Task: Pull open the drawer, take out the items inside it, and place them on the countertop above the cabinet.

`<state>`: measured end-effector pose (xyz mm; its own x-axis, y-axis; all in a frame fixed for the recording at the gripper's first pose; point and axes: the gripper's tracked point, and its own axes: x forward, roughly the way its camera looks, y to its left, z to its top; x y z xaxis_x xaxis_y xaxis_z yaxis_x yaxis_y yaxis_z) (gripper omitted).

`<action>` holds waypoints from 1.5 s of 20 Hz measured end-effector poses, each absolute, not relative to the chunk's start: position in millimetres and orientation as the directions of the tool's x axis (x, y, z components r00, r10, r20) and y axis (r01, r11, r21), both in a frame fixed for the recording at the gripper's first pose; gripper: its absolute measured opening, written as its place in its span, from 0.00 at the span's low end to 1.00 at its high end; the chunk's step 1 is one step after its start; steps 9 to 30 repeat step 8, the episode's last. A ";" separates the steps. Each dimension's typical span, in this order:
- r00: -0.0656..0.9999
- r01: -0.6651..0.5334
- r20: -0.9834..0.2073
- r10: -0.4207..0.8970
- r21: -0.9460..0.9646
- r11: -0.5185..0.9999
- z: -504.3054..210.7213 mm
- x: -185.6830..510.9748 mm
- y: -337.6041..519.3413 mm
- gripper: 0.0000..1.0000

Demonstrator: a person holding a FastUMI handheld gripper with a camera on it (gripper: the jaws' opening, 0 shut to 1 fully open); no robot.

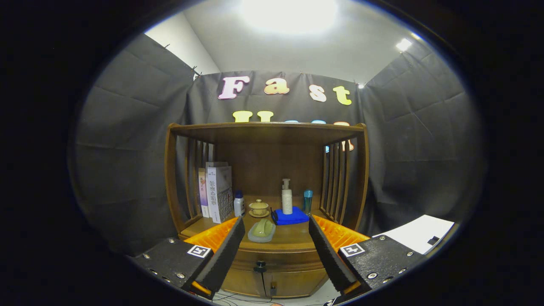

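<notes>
Black cloth is hanging on all sides of the booth, and a brown wooden cabinet with slatted sides is standing against it, straight ahead of you.

Through the gripper view, your tongs are gaping wide and gripping nothing, their two fingers framing the front of the cabinet's wooden surface. That surface is already carrying a pale green soap dish just ahead of the fingers, and beyond it a yellow-green lidded teacup on a saucer, a white pump bottle standing on a folded blue cloth, a small white bottle with a blue cap, a slim teal bottle and upright books.

What you are needing is lower: the shallow wooden drawer is sitting shut under the surface edge, its small dark knob lying between the fingers, slightly left of centre and below their tips. You are probably going to have to dip and advance, judging by that offset.
</notes>
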<state>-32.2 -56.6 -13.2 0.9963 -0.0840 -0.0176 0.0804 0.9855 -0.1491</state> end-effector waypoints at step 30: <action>0.996 0.085 -0.026 -0.090 -0.156 0.984 -17.7 -29.3 -60.1 0.94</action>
